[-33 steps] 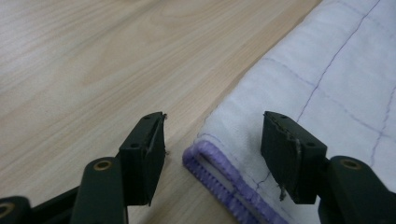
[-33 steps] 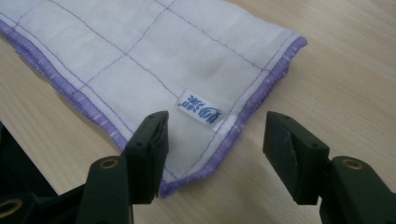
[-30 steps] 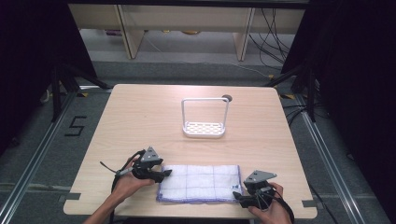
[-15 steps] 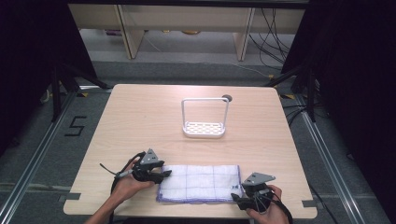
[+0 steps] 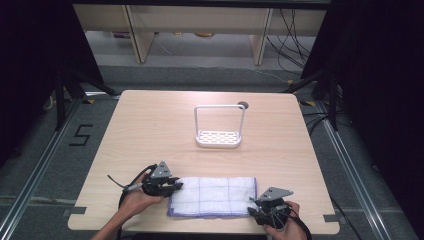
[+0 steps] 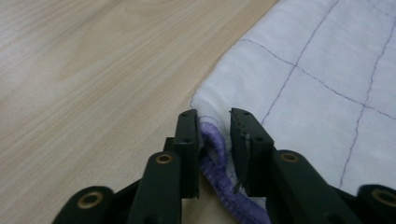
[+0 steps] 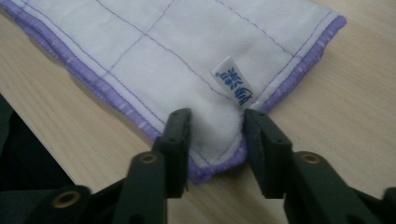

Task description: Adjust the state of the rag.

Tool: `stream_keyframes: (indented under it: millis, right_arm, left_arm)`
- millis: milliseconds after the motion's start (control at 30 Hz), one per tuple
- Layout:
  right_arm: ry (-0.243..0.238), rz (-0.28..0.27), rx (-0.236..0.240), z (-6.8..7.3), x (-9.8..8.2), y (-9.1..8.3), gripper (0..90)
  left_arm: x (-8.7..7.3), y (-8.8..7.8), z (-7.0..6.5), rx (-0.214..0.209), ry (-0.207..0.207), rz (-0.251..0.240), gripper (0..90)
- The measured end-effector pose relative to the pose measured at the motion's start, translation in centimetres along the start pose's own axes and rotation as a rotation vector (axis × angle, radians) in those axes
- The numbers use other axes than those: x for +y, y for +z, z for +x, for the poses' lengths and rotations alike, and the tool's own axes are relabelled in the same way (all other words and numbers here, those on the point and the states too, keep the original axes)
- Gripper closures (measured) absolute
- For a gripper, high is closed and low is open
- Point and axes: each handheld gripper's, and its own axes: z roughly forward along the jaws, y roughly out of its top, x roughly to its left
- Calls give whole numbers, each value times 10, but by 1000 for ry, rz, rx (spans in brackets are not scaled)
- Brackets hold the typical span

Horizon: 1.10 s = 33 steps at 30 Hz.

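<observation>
Your right gripper (image 5: 266,210) sits at the near right corner of the cloth (image 5: 212,196), jaws narrowed and just closing, with the purple-hemmed corner (image 7: 212,156) lying between them. In the right gripper view the pads flank that corner closely; whether they pinch it yet I cannot tell for certain, though a small gap shows on each side.

Your left gripper (image 5: 167,186) is at the opposite short edge, slightly farther from you. Its jaws have likewise just been closing, and the bunched purple hem (image 6: 215,149) stands between them, touching the left pad, with daylight at the other.

The cloth lies flat near the table's (image 5: 150,130) front edge, its long axis running left to right between your two hands. Each gripper addresses one end, so neither is nearer overall; the grip points are at opposite ends of that axis.

Farther back, well apart from the cloth, stands the white rack (image 5: 219,126), upright near the table's centre.
</observation>
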Motion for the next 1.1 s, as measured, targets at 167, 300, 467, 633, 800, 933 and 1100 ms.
stream_keyframes:
  millis: [167, 300, 467, 633, 800, 933, 1100]
  right_arm:
    - [-24, -14, 45, -3, 1, 1, 799]
    - [-64, -4, 59, -11, 12, 6, 822]
    - [-121, 13, 54, -29, 45, 20, 824]
    - [-184, 44, 66, -46, 88, 46, 819]
    - [-255, 82, 60, -50, 120, 67, 821]
    - [-297, 90, 55, -51, 142, 79, 822]
    - [-347, 112, 54, -53, 158, 90, 819]
  left_arm:
    - [-8, -10, -7, 17, 16, 5, 785]
    - [-17, -21, -15, 33, 22, 20, 789]
    - [-28, -33, -31, -5, 5, 5, 790]
    - [-36, -42, -51, -56, -26, -3, 787]
    - [-34, -39, -70, -106, -34, -18, 788]
    - [-27, -31, -86, -155, -50, -35, 787]
    - [-14, -17, -102, -193, -36, -34, 787]
